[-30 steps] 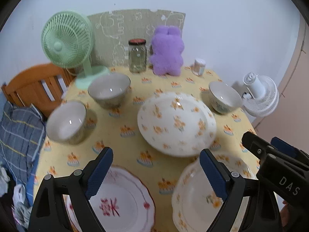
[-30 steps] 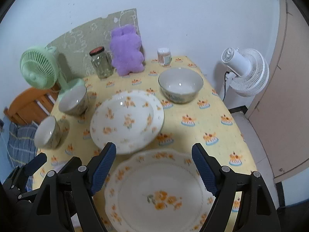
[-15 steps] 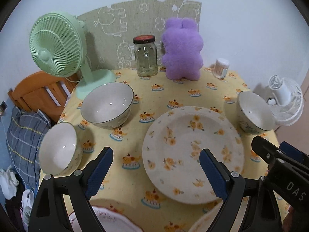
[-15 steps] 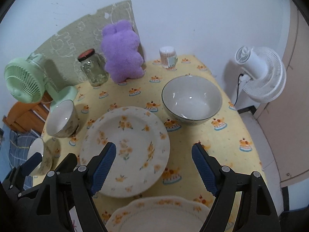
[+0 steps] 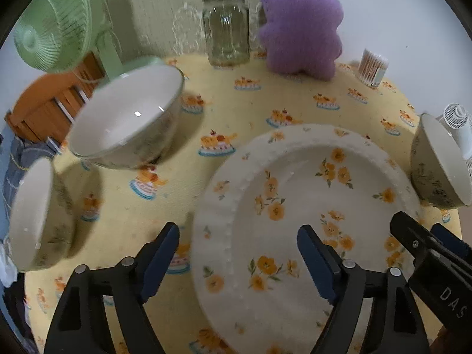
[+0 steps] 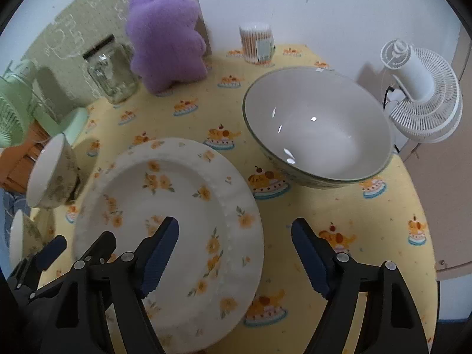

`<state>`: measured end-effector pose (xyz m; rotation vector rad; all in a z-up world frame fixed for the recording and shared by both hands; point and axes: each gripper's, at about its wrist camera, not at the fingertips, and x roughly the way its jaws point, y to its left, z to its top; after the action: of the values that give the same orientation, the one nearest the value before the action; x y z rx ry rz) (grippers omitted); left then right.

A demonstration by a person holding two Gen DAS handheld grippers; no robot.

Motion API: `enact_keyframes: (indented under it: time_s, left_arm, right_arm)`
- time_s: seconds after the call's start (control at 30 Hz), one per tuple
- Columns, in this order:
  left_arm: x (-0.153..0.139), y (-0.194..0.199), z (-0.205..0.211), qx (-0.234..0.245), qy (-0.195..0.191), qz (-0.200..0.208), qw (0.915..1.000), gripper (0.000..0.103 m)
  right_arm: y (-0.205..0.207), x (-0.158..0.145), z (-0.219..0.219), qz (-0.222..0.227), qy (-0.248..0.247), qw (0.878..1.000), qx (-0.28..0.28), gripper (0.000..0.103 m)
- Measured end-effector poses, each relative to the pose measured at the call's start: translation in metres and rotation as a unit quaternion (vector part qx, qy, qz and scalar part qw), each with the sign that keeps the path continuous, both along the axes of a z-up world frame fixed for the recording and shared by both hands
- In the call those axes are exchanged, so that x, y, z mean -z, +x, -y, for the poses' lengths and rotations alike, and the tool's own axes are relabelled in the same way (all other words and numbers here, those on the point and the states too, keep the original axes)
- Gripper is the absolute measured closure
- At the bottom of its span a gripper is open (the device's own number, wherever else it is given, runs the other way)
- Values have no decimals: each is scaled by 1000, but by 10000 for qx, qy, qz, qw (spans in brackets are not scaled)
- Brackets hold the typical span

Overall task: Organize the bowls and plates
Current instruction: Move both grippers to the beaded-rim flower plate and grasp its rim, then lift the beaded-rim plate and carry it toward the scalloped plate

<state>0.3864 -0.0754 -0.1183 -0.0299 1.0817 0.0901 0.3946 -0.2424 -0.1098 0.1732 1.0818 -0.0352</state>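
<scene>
A white plate with orange flowers (image 5: 309, 206) lies on the yellow tablecloth. My left gripper (image 5: 237, 256) hovers over its left rim, which sits between the closing jaws; the pads do not touch it. In the right wrist view the same plate (image 6: 177, 206) has its right rim between the jaws of my right gripper (image 6: 234, 253), which are also closing, with nothing pressed. A large bowl (image 6: 318, 129) stands just right of the plate. A second bowl (image 5: 129, 124) and a third (image 5: 35, 215) stand to the plate's left.
A glass jar (image 5: 225, 35), a purple plush toy (image 5: 301, 26) and a cotton-swab tub (image 5: 373, 66) line the back of the table by the wall. A green fan (image 5: 56, 20) stands at the back left. A white fan (image 6: 421, 94) stands off the table's right edge.
Both grippers have moved forward and down toward the flowered plate, which now looks much larger. The two nearer plates have slipped out of view below. The left jaws have narrowed a little.
</scene>
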Motion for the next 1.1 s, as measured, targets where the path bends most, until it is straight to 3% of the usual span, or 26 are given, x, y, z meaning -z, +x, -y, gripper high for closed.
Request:
enact_keyframes:
  time_s: [0.2, 0.7, 0.97, 1.1]
  left_arm:
    - [7, 9, -4, -31, -208, -31, 9998, 30]
    - [5, 1, -12, 73, -291, -392, 9988, 33]
    - [6, -13, -14, 209, -42, -376, 9991, 34]
    - [9, -13, -13, 250, 27, -306, 9992, 33]
  right_arm:
    - [12, 20, -9, -262, -90, 9994, -205, 41]
    - [5, 18, -14, -558, 3, 9983, -158, 42]
    - [4, 17, -24, -462, -123, 9985, -252, 41]
    - [6, 20, -26, -480, -127, 9984, -253, 35]
